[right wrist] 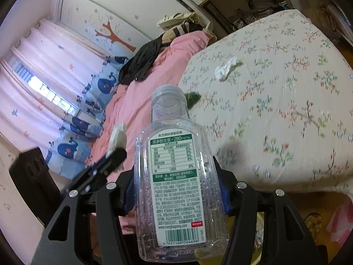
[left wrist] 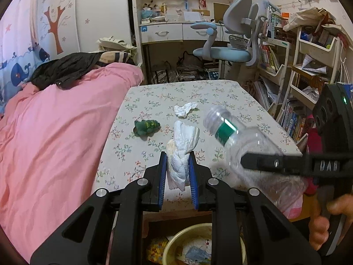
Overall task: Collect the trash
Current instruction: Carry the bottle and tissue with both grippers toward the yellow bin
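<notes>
My left gripper (left wrist: 177,156) is shut on a crumpled white tissue wad (left wrist: 183,148), held above the near edge of the floral table (left wrist: 220,92). The right gripper (right wrist: 176,190) is shut on an empty clear plastic bottle (right wrist: 174,176) with a green-and-white label, its open neck pointing away. That bottle (left wrist: 242,145) also shows in the left wrist view, beside the tissue wad on the right. The tissue wad (right wrist: 119,134) and the left gripper's finger (right wrist: 114,156) appear left of the bottle. A second crumpled tissue (left wrist: 185,109) (right wrist: 225,68) lies on the table.
A small green toy frog (left wrist: 146,127) (right wrist: 193,98) sits on the table's left side. A round bin (left wrist: 203,243) with paper inside stands on the floor below the left gripper. A pink duvet (left wrist: 55,132) covers the bed on the left. A desk chair (left wrist: 225,50) and bookshelves (left wrist: 304,84) stand behind.
</notes>
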### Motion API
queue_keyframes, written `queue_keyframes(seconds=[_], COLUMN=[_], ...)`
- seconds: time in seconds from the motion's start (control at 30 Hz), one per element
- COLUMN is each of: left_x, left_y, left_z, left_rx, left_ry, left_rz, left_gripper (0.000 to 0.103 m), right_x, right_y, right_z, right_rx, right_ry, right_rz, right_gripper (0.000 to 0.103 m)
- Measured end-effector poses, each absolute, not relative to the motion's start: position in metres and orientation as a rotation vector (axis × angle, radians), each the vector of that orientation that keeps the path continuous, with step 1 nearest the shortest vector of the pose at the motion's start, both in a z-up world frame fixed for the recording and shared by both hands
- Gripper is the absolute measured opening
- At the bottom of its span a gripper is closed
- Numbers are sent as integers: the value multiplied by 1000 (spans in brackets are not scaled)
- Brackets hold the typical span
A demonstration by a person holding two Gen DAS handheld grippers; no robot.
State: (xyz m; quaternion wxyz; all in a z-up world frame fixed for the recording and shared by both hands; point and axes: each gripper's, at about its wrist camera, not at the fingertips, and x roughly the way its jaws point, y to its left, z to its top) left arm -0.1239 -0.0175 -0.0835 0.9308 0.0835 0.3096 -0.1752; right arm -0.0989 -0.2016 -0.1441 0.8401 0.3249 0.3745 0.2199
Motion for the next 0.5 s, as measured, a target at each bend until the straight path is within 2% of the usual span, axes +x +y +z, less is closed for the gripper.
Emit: queue_keyframes(seconds=[0.5], left_x=[-149], left_y=[5], left_z=[-96], left_rx=[144], left_ry=[669], left_rz=[-336], left_gripper=[18], right_x=[-141], right_y=[-168], right_z=[-174], right_rx=[564], right_ry=[906], right_rz=[460], right_gripper=[57])
